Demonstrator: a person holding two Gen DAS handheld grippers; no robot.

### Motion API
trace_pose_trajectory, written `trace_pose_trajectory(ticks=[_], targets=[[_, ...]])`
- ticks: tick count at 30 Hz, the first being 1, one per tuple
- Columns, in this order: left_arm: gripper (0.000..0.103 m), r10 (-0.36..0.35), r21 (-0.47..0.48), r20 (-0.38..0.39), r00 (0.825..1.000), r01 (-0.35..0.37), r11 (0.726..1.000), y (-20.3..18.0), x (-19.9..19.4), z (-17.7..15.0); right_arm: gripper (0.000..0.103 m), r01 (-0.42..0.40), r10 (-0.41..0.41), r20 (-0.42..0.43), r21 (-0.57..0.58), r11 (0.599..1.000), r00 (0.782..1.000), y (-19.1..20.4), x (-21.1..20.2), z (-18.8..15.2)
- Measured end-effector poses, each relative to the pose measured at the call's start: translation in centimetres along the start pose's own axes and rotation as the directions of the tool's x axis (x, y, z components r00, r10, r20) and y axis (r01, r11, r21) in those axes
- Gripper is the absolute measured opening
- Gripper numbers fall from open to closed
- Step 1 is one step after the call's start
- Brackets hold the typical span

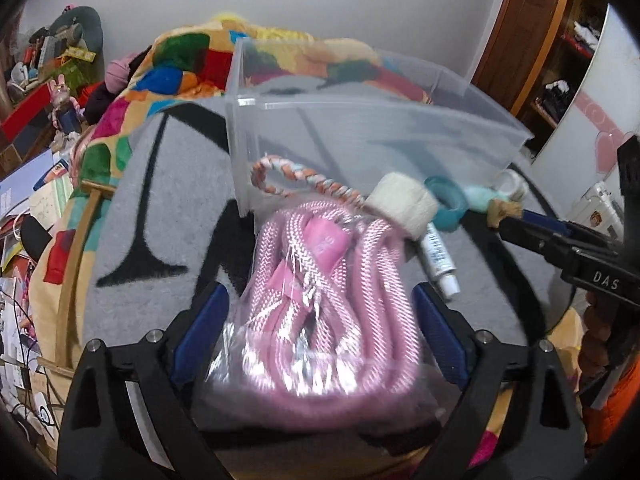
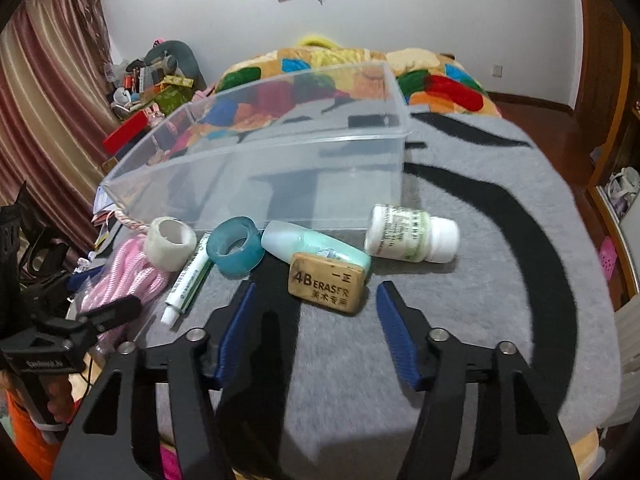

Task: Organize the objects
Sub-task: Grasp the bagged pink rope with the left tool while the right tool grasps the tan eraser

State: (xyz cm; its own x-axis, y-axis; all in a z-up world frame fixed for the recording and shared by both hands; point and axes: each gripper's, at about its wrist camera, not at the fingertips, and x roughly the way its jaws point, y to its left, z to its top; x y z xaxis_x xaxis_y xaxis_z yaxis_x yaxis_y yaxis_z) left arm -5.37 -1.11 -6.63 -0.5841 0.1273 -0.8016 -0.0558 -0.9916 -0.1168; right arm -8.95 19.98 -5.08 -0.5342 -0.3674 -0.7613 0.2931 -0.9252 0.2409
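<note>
A clear plastic bin (image 1: 360,136) (image 2: 280,176) stands empty on a grey mat. In front of it lie a bagged pink rope (image 1: 328,300) (image 2: 132,276), a braided cord (image 1: 296,184), a white tape roll (image 1: 404,204) (image 2: 170,242), a teal tape roll (image 1: 450,202) (image 2: 236,250), a small white tube (image 1: 438,260) (image 2: 188,284), a pale green bottle (image 2: 316,250), a brown 4B eraser (image 2: 326,286) and a white pill bottle (image 2: 408,234). My left gripper (image 1: 320,312) is open, its fingers on either side of the pink rope bag. My right gripper (image 2: 316,308) is open, just short of the eraser.
The grey mat (image 2: 480,280) with black stripes covers a bed; a multicoloured quilt (image 2: 440,76) lies behind the bin. Clutter sits at the far left (image 1: 44,64). A wooden wardrobe (image 1: 532,32) stands at the right. The mat's edge drops off at the right.
</note>
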Motion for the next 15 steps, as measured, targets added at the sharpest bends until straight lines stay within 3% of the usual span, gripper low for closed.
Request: trace_pose_trajectory(ticks=[2, 6, 15], targets=[[0.090, 0.014, 0.019, 0.012, 1.000, -0.014, 1.000, -0.4, 0.2, 0.0, 0.047, 0.014, -0.014, 0.006, 0.005, 1.000, 1.000, 0.0, 0.3, 0.2], [0.067, 0.042, 0.057, 0.056, 0.998, -0.045, 0.997, -1.3, 0.0, -0.3, 0.037, 0.028, -0.029, 0.017, 0.026, 0.999, 0.999, -0.4, 0.3, 0.4], [0.061, 0.035, 0.038, 0.082, 0.996, -0.038, 0.999, -0.8, -2.5, -2.2, 0.037, 0.018, -0.019, 0.026, 0.011, 1.000, 0.999, 0.0, -1.2, -0.9]])
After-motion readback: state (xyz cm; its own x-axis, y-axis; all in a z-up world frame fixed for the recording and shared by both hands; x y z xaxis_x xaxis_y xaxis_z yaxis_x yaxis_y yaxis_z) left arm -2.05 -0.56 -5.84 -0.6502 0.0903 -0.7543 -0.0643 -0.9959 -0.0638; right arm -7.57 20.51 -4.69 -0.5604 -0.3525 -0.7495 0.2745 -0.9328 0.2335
